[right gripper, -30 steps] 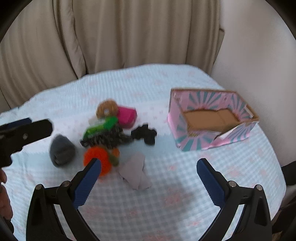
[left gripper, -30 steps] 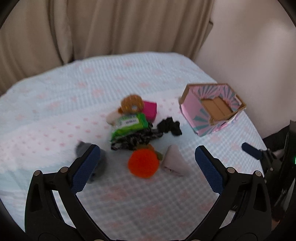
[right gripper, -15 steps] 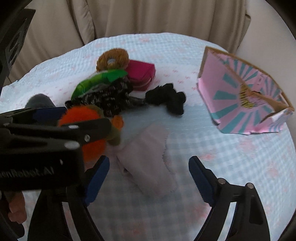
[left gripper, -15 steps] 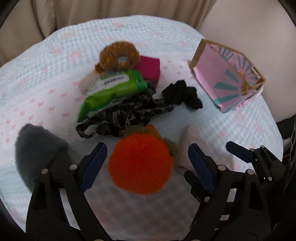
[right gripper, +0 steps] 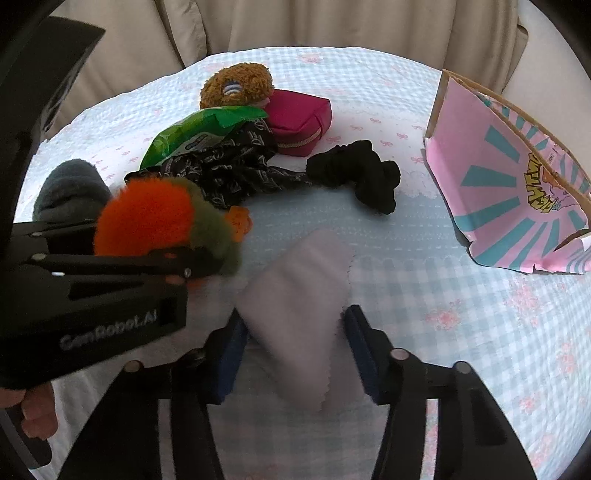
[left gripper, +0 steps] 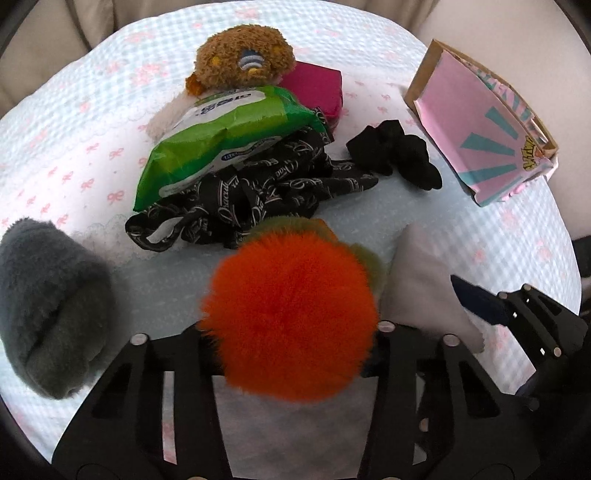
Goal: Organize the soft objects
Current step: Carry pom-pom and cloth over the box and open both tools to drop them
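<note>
An orange fluffy toy (left gripper: 291,314) with a green part sits between the jaws of my left gripper (left gripper: 291,350), which are closed against its sides; it also shows in the right wrist view (right gripper: 147,218). A pale lilac cloth (right gripper: 303,306) lies between the fingers of my right gripper (right gripper: 295,350), which are narrowed around it; whether they pinch it I cannot tell. The cloth shows in the left wrist view (left gripper: 424,288) too. A pink and teal cardboard box (right gripper: 506,177) stands open at the right.
A pile lies beyond: a brown plush (left gripper: 243,62), a green wipes pack (left gripper: 221,136), a magenta pouch (left gripper: 317,88), a black printed ribbon (left gripper: 251,199), a black sock (left gripper: 395,151). A grey fuzzy item (left gripper: 48,306) lies left. Curtains (right gripper: 332,26) hang behind the bed.
Both grippers have come down and forward onto the bed. The left jaws have closed on the orange toy. The right fingers have narrowed around the lilac cloth.
</note>
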